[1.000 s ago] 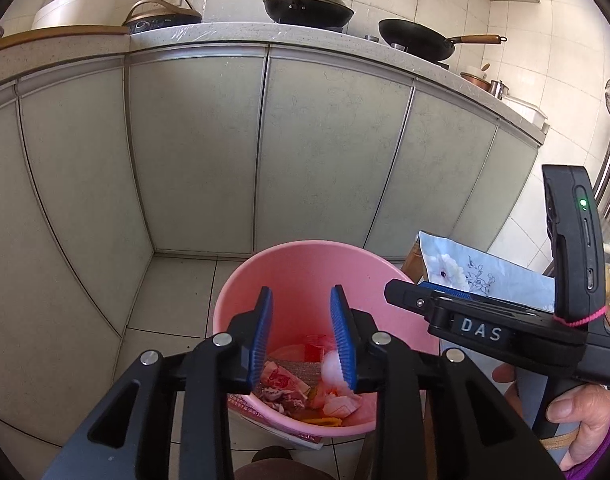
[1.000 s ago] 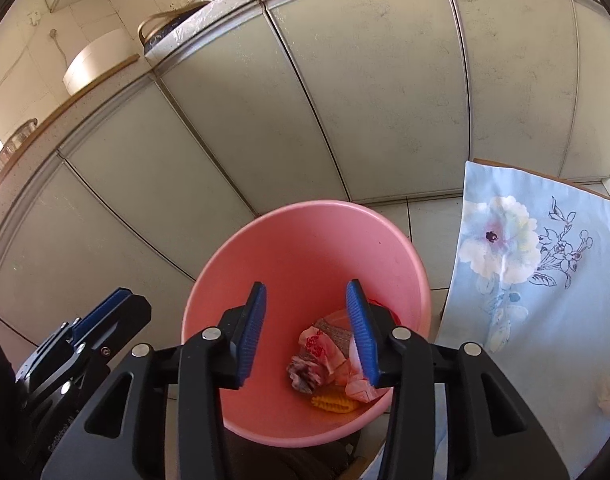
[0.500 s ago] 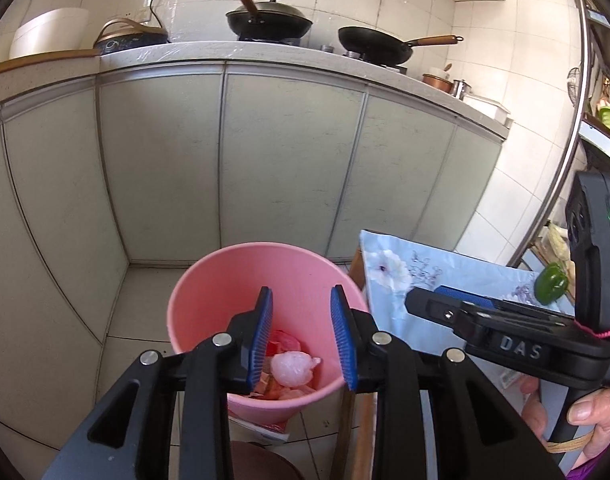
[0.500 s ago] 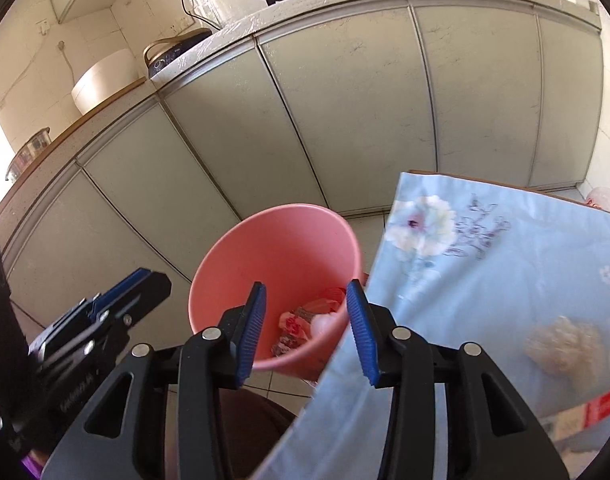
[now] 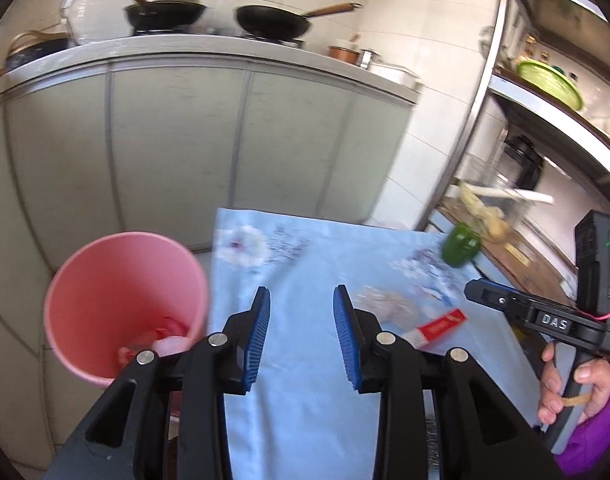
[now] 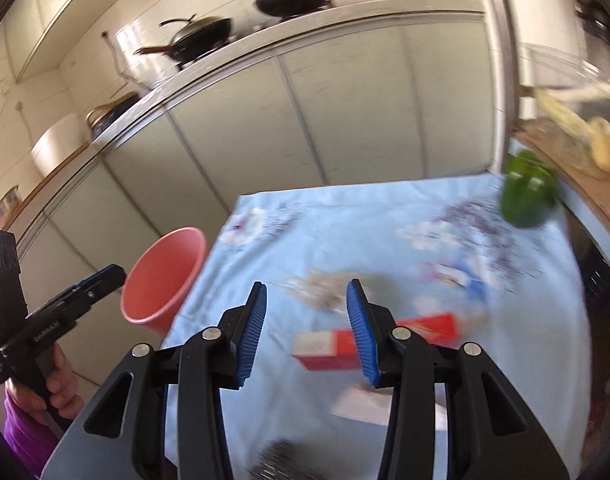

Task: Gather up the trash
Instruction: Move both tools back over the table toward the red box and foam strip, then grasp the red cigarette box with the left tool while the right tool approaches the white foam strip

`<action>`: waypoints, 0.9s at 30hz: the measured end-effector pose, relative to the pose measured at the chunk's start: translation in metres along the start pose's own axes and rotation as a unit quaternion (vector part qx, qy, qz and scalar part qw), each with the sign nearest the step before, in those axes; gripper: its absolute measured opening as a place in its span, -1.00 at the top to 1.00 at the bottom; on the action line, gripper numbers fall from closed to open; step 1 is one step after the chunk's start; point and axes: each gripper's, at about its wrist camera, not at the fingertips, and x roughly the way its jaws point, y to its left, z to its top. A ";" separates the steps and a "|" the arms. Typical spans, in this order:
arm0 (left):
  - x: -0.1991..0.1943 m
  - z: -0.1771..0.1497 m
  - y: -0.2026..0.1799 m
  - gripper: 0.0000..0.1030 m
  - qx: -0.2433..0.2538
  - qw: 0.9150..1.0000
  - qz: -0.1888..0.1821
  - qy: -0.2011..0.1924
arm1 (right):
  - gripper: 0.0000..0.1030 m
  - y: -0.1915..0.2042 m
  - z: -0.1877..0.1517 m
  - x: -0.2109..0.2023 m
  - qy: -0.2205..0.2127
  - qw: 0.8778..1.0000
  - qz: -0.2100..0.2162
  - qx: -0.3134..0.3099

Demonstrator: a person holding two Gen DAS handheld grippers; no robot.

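Both tools hang above a counter draped in a pale blue flowered cloth (image 6: 289,364), and both stand wide with nothing between their blue pads. The left tool (image 5: 301,332) is over the cloth close to its left edge; the right tool (image 6: 307,326) is over the middle of the cloth, nearer the front edge.

The pink bin (image 5: 125,308) stands on the floor just beside the counter's left edge, below the cloth's level. Pinkish and red scraps lie at its bottom, partly hidden by the left tool's arm.

On the cloth, a red and white carton (image 6: 329,346) lies flat towards the front, partly hidden by the right tool's right finger. In the left wrist view the same carton (image 5: 441,326) shows just right of the left tool. Just behind it, towards the middle of the cloth, lies a pale fibrous clump (image 6: 325,288), blurred. A small blue and white wrapper (image 6: 461,278) lies right of the clump, also blurred. A white piece (image 6: 363,404) lies by the front edge, and I cannot tell what it is. A green bell pepper (image 6: 527,194) sits at the far right corner of the cloth.

Behind the counter runs a row of grey cabinet doors (image 5: 177,152) under a kitchen worktop with two black pans (image 5: 271,22).
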 end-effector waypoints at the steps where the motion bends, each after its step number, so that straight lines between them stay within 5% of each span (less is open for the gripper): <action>1: 0.003 -0.001 -0.008 0.37 0.007 1.000 -0.013 0.005 | 0.17 -0.013 -0.004 -0.004 -0.001 1.000 -0.004 0.008; 5: 0.029 -0.011 -0.046 0.27 0.051 0.995 -0.070 0.050 | 0.17 -0.055 -0.023 -0.020 0.002 0.999 -0.009 0.034; 9: 0.056 -0.018 -0.079 0.27 0.125 0.985 -0.076 0.094 | 0.17 -0.067 -0.040 -0.023 0.022 1.000 -0.002 0.011; 17: 0.093 -0.022 -0.135 0.27 0.256 0.944 -0.141 0.150 | 0.17 -0.062 -0.057 -0.006 0.092 0.993 0.041 -0.065; 27: 0.154 -0.024 -0.156 0.26 0.334 0.906 -0.141 0.218 | 0.17 -0.038 -0.056 0.042 0.195 0.956 0.036 -0.218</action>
